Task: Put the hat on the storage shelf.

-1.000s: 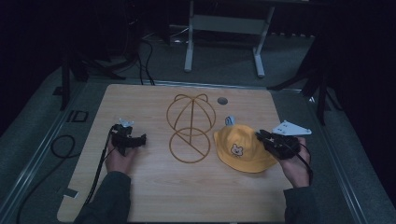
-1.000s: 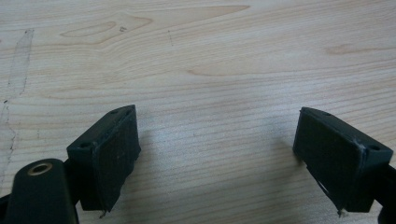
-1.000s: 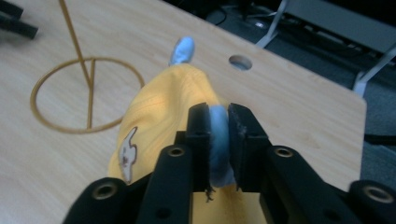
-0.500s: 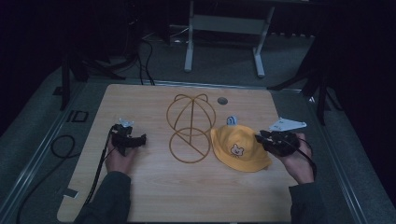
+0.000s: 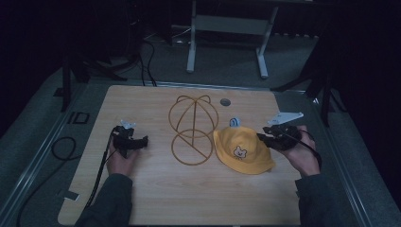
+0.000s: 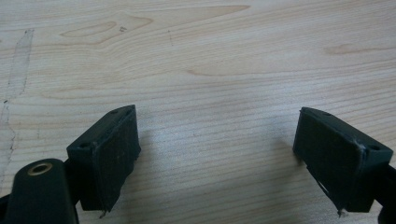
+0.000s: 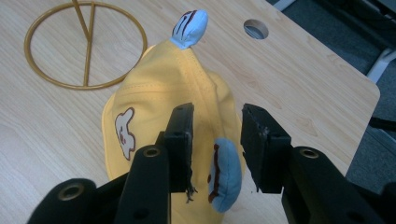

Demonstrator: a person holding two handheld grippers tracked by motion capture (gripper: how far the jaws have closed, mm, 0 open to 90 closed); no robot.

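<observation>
A: Where is the hat?

B: The yellow bucket hat (image 5: 242, 151) lies on the wooden table (image 5: 156, 189), right of the middle, its brim just beside the gold wire hat stand (image 5: 193, 128). It carries a small bear patch on the front and two blue ears; one blue ear (image 7: 190, 23) sticks up at the far side.

A: And the right gripper (image 7: 217, 122)?

B: Held at the hat's right edge. Its jaws have just been opening; the near blue ear (image 7: 225, 173) and a fold of yellow cloth sit between them, but the pads stand apart from the cloth, so nothing is pinched.

A: The left one?

B: The left gripper (image 5: 130, 140) rests low over bare wood on the left side, well apart from hat and stand, jaws wide with nothing between them.

A: What stands in the way?

B: The stand's ring base (image 7: 86, 49) lies on the table just left of the hat, with the wire dome rising behind it. A round cable hole (image 5: 225, 101) is in the tabletop farther back. Beyond the table, a grey metal frame (image 5: 227, 33) stands on the dark floor, and cables (image 5: 61, 146) trail off the left edge.
</observation>
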